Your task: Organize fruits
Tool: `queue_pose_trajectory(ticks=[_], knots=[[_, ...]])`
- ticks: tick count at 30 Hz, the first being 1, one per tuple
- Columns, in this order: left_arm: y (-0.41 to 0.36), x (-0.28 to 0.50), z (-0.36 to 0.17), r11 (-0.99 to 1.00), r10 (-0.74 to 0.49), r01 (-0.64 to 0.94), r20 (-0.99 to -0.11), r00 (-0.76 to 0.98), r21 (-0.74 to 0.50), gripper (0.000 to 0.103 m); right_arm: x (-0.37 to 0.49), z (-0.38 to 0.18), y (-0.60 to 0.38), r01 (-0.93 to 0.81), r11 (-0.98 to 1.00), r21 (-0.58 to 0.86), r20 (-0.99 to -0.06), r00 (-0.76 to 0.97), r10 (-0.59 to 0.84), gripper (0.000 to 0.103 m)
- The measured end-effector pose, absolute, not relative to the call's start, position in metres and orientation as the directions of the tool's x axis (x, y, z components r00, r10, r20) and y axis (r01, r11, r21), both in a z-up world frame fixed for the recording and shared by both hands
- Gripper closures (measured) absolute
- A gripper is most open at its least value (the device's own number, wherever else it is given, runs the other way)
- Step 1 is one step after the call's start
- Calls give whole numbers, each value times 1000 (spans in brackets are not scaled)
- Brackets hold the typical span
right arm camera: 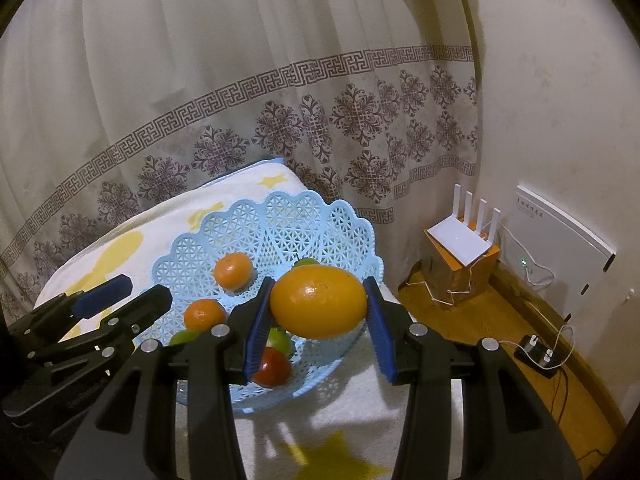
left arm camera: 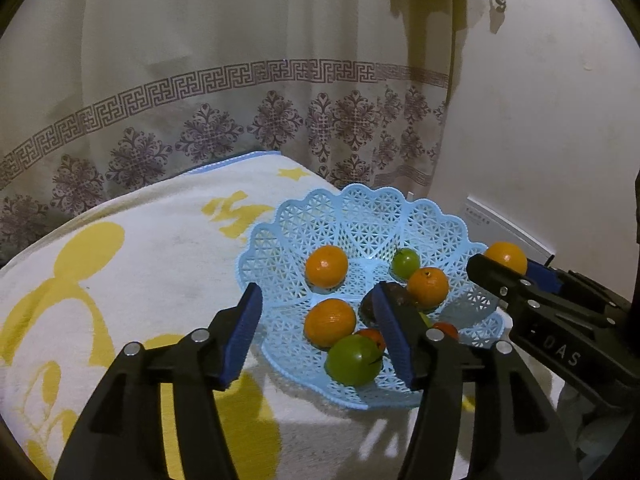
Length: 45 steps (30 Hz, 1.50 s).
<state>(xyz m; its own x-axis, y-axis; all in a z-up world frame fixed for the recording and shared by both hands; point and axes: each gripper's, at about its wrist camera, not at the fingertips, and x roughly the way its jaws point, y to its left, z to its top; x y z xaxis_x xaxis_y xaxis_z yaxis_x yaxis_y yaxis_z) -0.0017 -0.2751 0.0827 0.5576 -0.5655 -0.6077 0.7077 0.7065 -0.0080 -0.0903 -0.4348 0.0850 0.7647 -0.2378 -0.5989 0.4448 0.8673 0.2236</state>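
A light blue lattice basket (left arm camera: 360,220) (right arm camera: 280,216) sits on a towel-covered surface and holds several oranges (left arm camera: 326,266), green fruits (left arm camera: 354,360), a dark fruit (left arm camera: 370,304) and small red ones (right arm camera: 274,368). My right gripper (right arm camera: 318,312) is shut on a large orange (right arm camera: 318,302) and holds it above the basket's right rim; it shows in the left wrist view (left arm camera: 506,258) too. My left gripper (left arm camera: 316,334) is open and empty, over the basket's near left edge.
A white towel with yellow cartoon prints (left arm camera: 100,280) covers the surface. A patterned curtain (right arm camera: 240,100) hangs behind. To the right, on the wooden floor, stand a white router on a box (right arm camera: 460,240), a white panel (right arm camera: 560,248) and cables.
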Motion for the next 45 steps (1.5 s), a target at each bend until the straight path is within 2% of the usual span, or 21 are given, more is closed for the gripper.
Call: queue_pose_trajectory(ticks=[2,8,14,18,19,20,22,29,38,45], knots=[[-273,-4,84,709,-562,705,-603,567,2,41,-90,85,-434,441,870,223,-599,766,-234,57],[-266,-7,86,726,-542,687,-592,597,27,26,-90,87,-434,445,866,230,-593,769,-238,56],[-256,-9,87,741,-532,671,-585,612,28,24,-91,89,-434,441,867,233,-590,772,-235,56],[-252,-12,89,750,-521,660,-576,630,43,18,-93,92,-430,435,870,233,-586,777,-231,55],[-250,-13,90,754,-518,656,-573,635,46,17,-94,93,-430,434,870,236,-584,778,-229,49],[-249,-14,91,756,-515,653,-572,638,48,15,-96,95,-430,434,868,243,-581,781,-228,37],[-246,-15,93,763,-509,645,-567,648,52,13,-98,99,-429,437,864,250,-573,786,-231,28],[-235,-20,95,787,-466,610,-561,684,89,8,-106,109,-422,424,875,233,-573,787,-229,18],[-218,-26,96,820,-415,561,-552,723,117,8,-122,112,-406,427,886,181,-591,767,-248,3],[-208,-33,99,844,-375,518,-538,755,139,5,-120,103,-389,422,897,129,-644,724,-248,3]])
